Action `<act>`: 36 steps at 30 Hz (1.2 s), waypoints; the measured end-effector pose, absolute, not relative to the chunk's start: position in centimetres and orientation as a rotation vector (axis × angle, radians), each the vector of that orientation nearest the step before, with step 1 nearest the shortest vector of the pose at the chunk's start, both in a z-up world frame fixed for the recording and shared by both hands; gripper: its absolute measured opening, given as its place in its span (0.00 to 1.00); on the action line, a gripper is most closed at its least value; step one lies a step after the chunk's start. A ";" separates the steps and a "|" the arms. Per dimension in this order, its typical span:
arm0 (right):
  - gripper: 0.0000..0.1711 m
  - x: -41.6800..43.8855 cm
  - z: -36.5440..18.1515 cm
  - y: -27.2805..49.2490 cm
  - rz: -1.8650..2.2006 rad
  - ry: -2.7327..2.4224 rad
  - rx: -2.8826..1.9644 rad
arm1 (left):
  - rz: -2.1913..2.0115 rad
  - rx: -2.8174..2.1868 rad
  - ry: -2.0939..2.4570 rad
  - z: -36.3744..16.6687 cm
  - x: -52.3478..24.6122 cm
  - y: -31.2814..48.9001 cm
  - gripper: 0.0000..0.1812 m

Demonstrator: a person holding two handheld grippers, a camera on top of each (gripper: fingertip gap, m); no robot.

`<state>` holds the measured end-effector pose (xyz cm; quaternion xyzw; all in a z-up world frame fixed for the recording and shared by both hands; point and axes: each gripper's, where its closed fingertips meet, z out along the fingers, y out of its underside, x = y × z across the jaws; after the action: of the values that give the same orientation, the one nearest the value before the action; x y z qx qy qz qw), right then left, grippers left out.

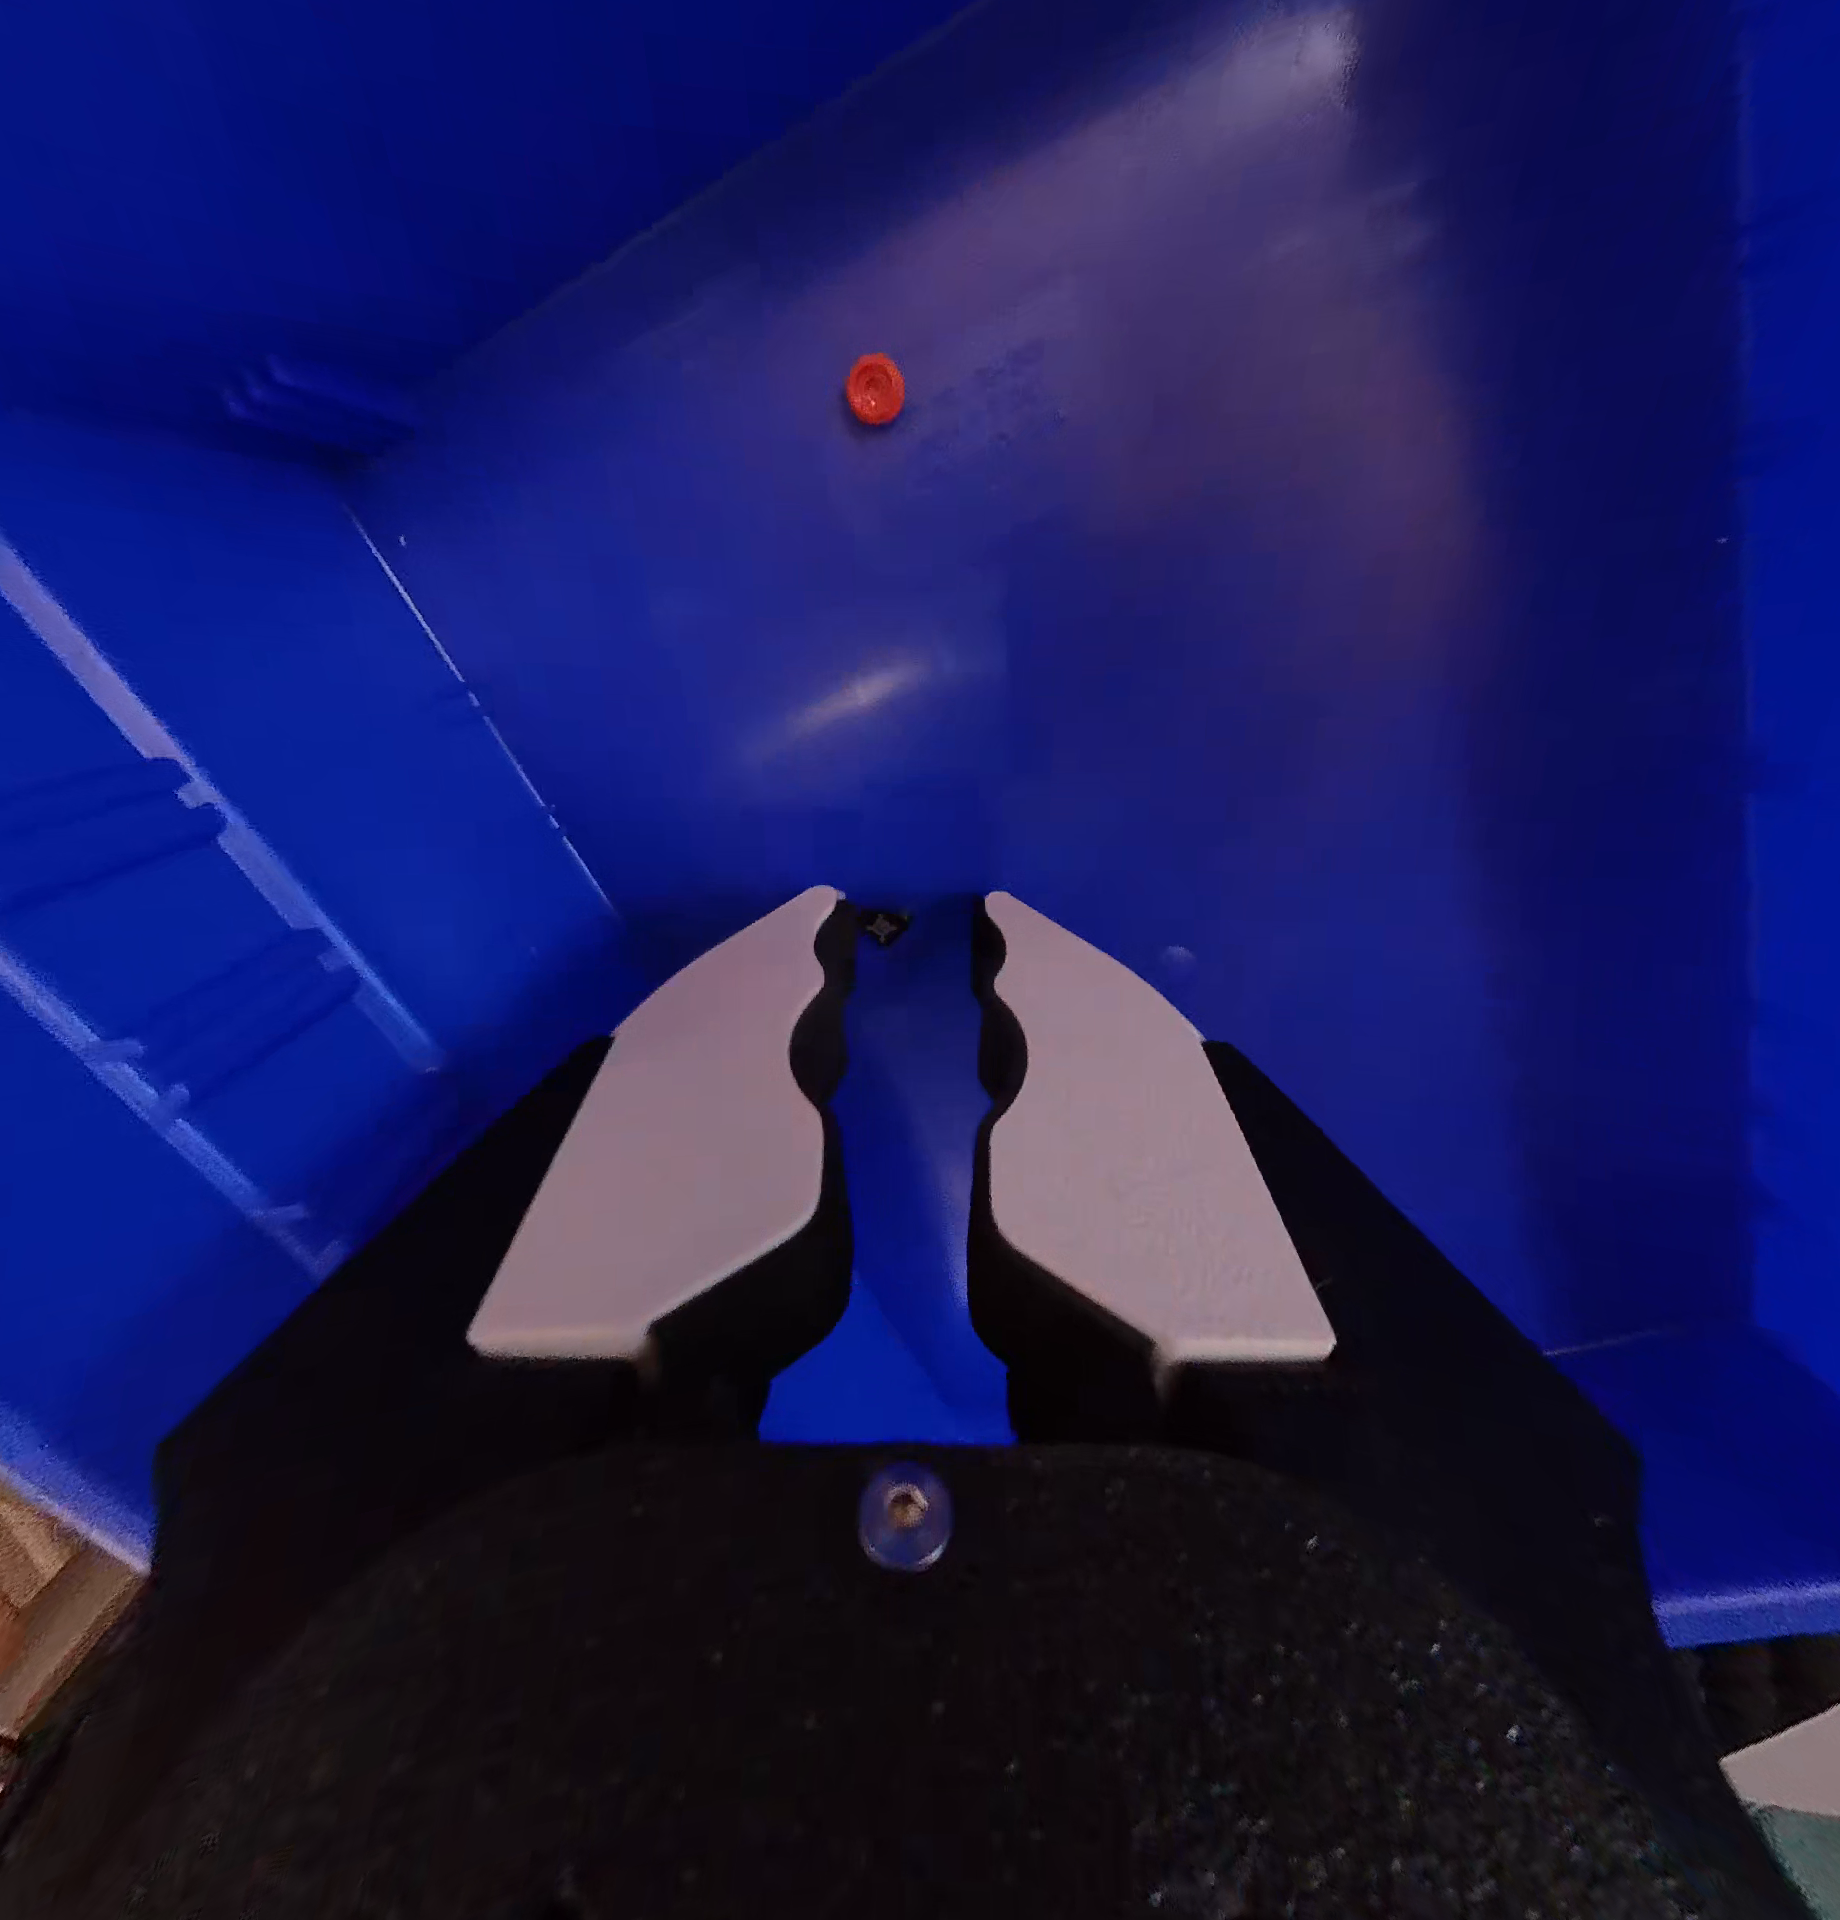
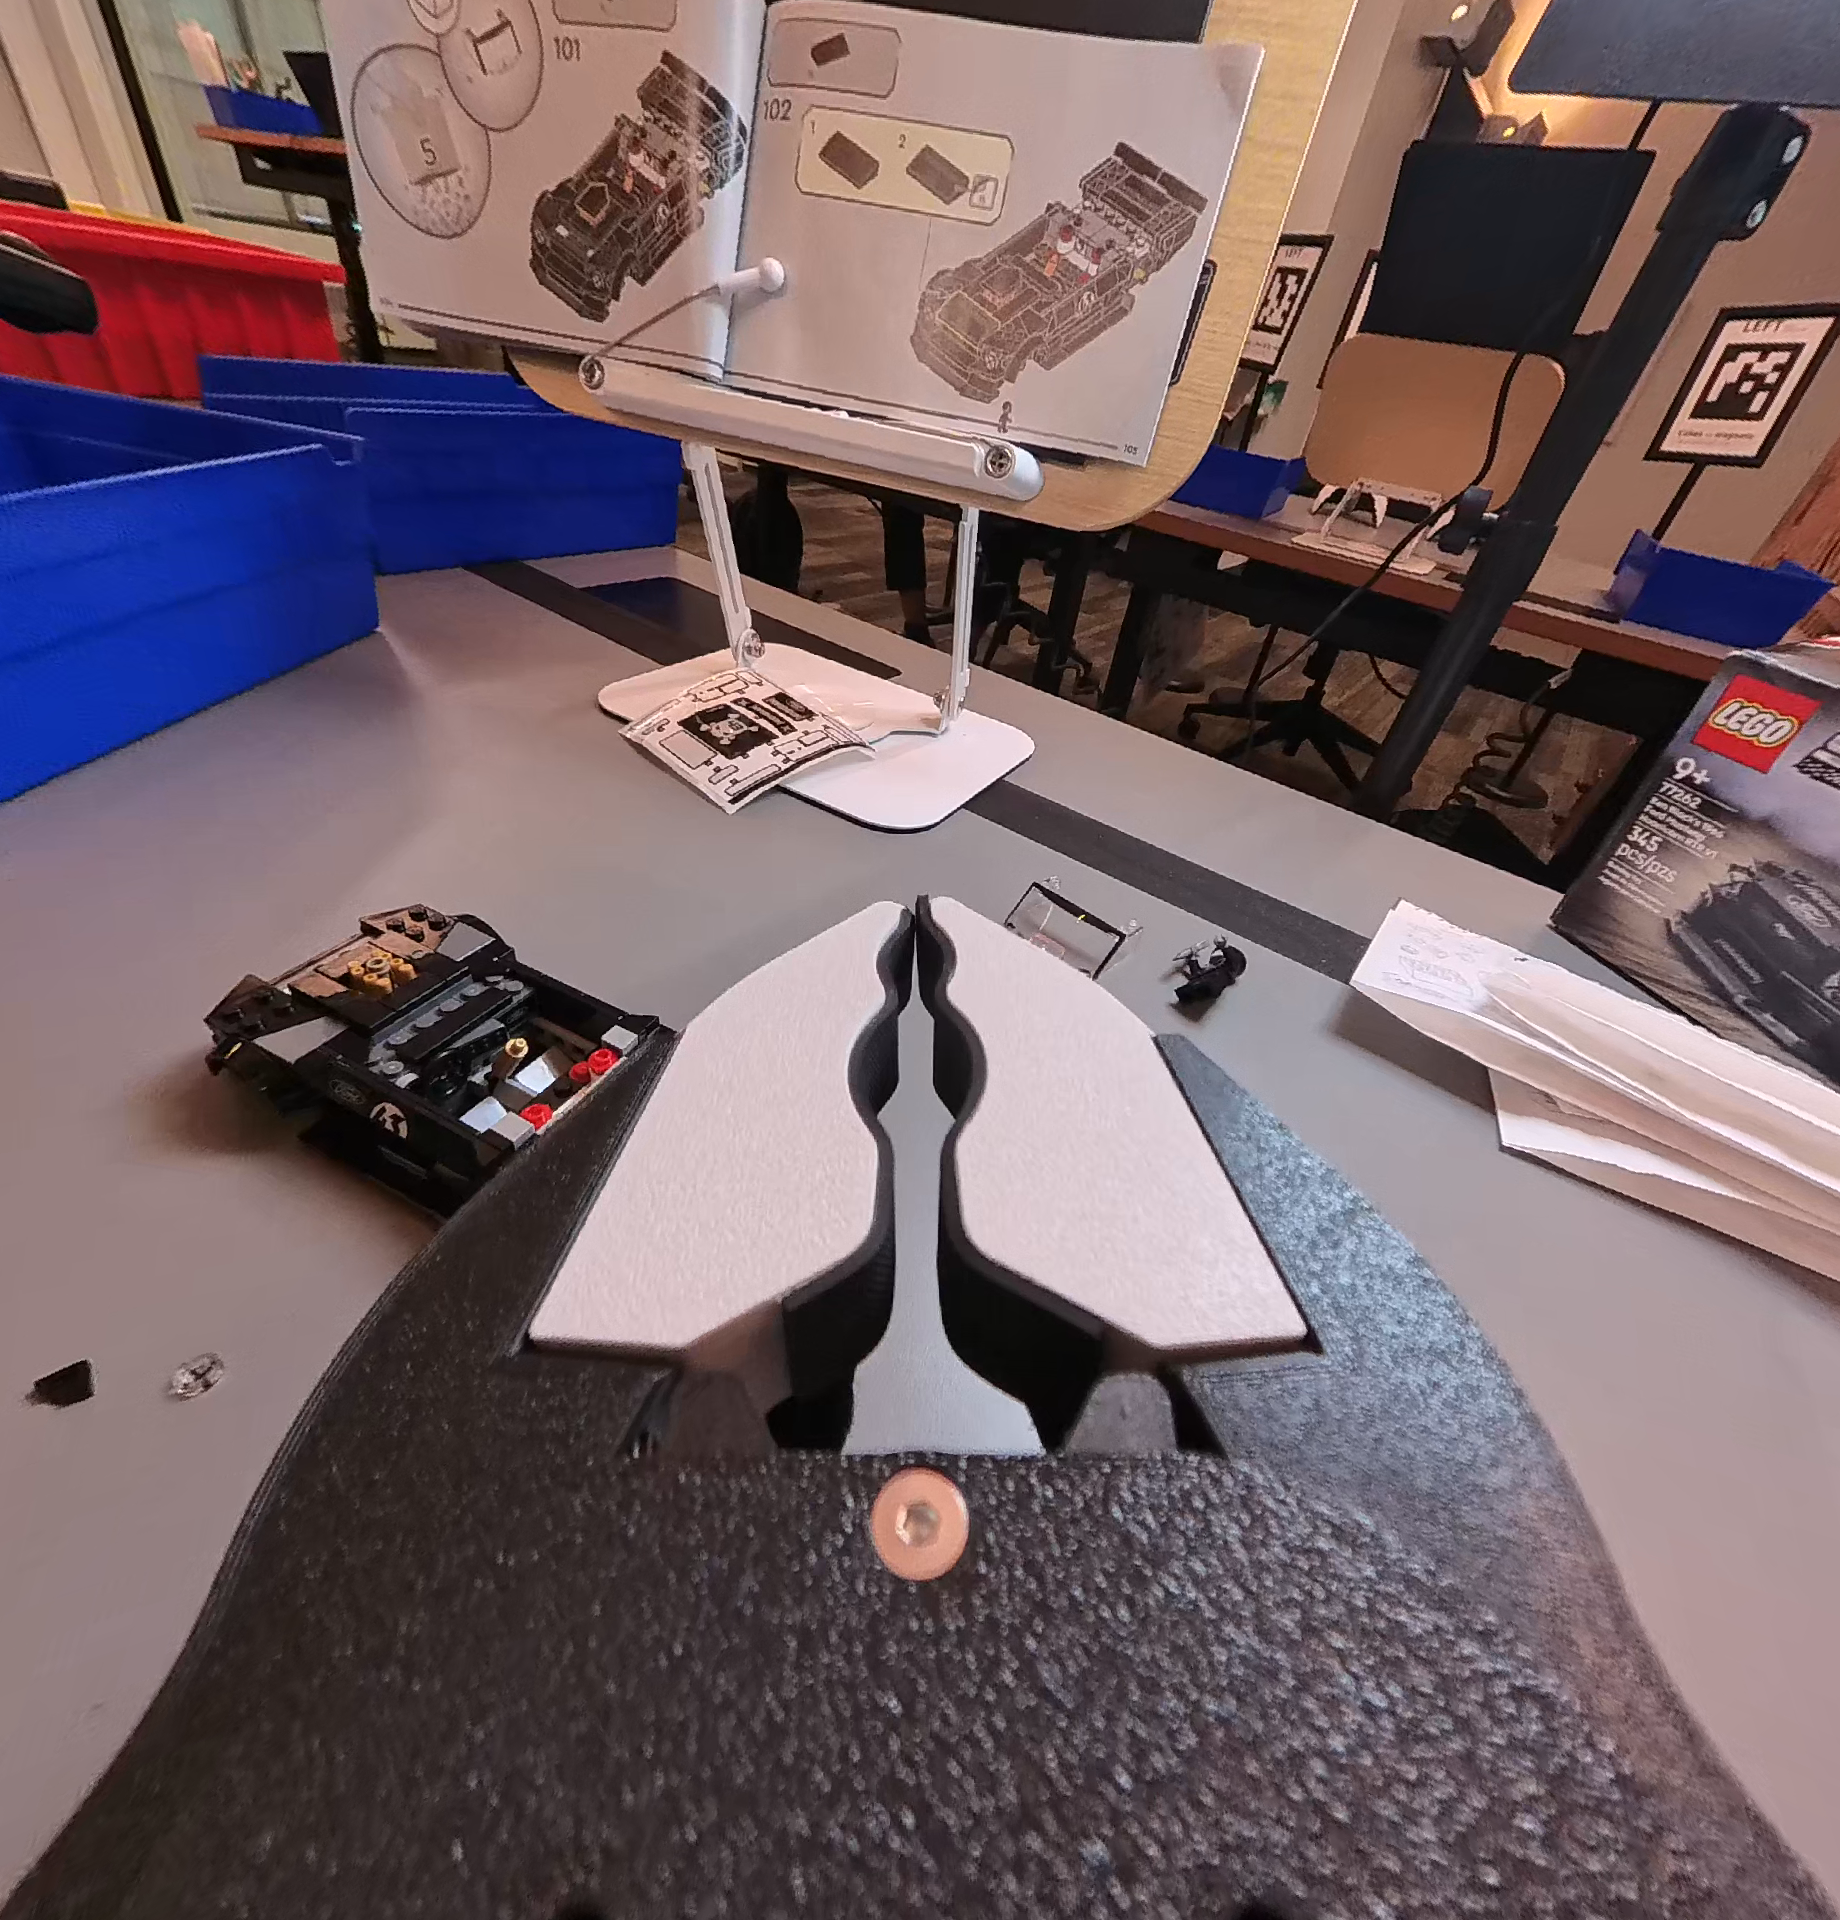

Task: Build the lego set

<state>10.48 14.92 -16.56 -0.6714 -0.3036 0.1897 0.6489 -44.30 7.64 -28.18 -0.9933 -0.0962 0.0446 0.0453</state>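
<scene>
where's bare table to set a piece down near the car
Bare grey table lies between the blue bins and the half-built car, up to the booklet stand. Crowded on the right: windscreen piece, paper bags, box.

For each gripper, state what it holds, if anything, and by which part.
The left gripper, open inside the blue bin, has a tiny black piece at its left fingertip; a grip cannot be told. The right gripper is shut on nothing.
</scene>
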 end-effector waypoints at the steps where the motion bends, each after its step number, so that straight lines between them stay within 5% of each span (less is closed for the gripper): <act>1: 0.00 10.5 -16.6 14.9 0.431 -0.690 -1.527 | 0.143 -3.040 -0.293 -28.2 -44.3 7.6 0.12; 19: 0.00 10.7 -16.2 14.9 0.420 -0.682 -1.516 | 0.087 -3.014 -0.216 -28.1 -43.3 7.8 0.04; 24: 0.00 11.0 -16.3 15.2 0.412 -0.671 -1.520 | 0.104 -2.869 0.014 -24.3 -40.6 9.7 0.03; 31: 0.00 11.6 -16.5 15.7 0.408 -0.646 -1.536 | 0.086 -2.424 0.659 -12.8 -23.9 10.1 0.03; 36: 0.00 11.5 -16.8 15.7 0.414 -0.644 -1.549 | -0.253 -2.282 1.158 -17.5 -6.8 4.5 0.03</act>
<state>11.55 15.75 -16.77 -0.6816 -0.2832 0.1822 0.6496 -6.84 4.48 -17.49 -0.8517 0.4320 -0.0944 0.2811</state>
